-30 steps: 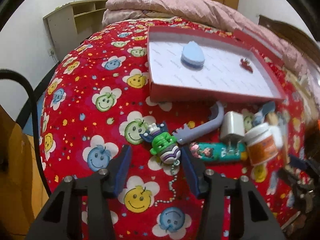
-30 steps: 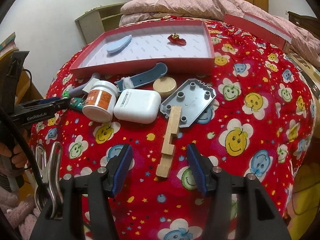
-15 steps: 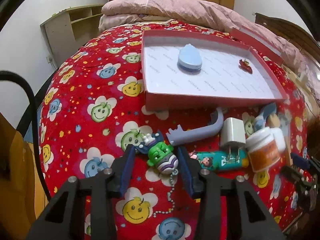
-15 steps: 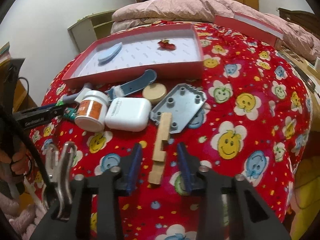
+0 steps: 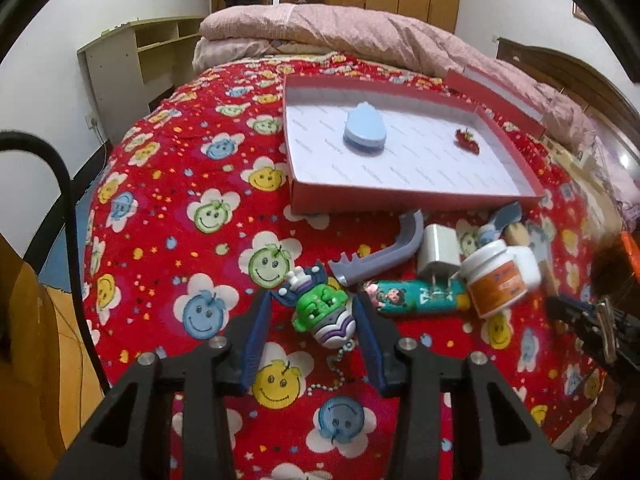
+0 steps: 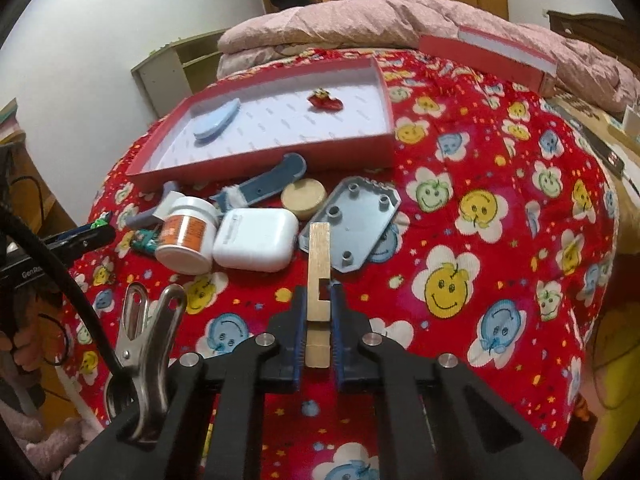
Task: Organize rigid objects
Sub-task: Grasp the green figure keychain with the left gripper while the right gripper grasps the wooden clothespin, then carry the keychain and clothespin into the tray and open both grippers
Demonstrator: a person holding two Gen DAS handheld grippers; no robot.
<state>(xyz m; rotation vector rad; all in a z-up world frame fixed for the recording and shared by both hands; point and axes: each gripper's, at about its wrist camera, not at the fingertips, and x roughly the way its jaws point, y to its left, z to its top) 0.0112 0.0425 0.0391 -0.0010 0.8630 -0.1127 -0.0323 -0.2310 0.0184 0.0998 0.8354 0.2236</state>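
Observation:
A green and purple toy figure (image 5: pixel 323 312) with a bead chain lies on the red smiley bedspread. My left gripper (image 5: pixel 314 300) has its blue fingers pressed against both sides of it. My right gripper (image 6: pixel 317 292) is shut on the near end of a notched wooden block (image 6: pixel 319 264); the block's far end rests on a grey studded plate (image 6: pixel 356 224). Behind both stands an open red box (image 5: pixel 400 196) (image 6: pixel 260 164), which holds a blue teardrop piece (image 5: pixel 364 132) and a small red item (image 5: pixel 467 142).
In front of the box lie a white jar (image 6: pixel 186 236), an earbud case (image 6: pixel 256 244), a wooden disc (image 6: pixel 303 198), a blue-handled brush (image 6: pixel 264 188), a white charger (image 5: pixel 438 250), a grey curved piece (image 5: pixel 384 252) and a teal tube (image 5: pixel 416 298). The box lid (image 6: pixel 488 56) lies far right, and a metal clip (image 6: pixel 148 340) near left.
Both grippers moved forward and closed. The left one narrowed onto the green toy, and the right one went from wide open to clamped on the wooden block.

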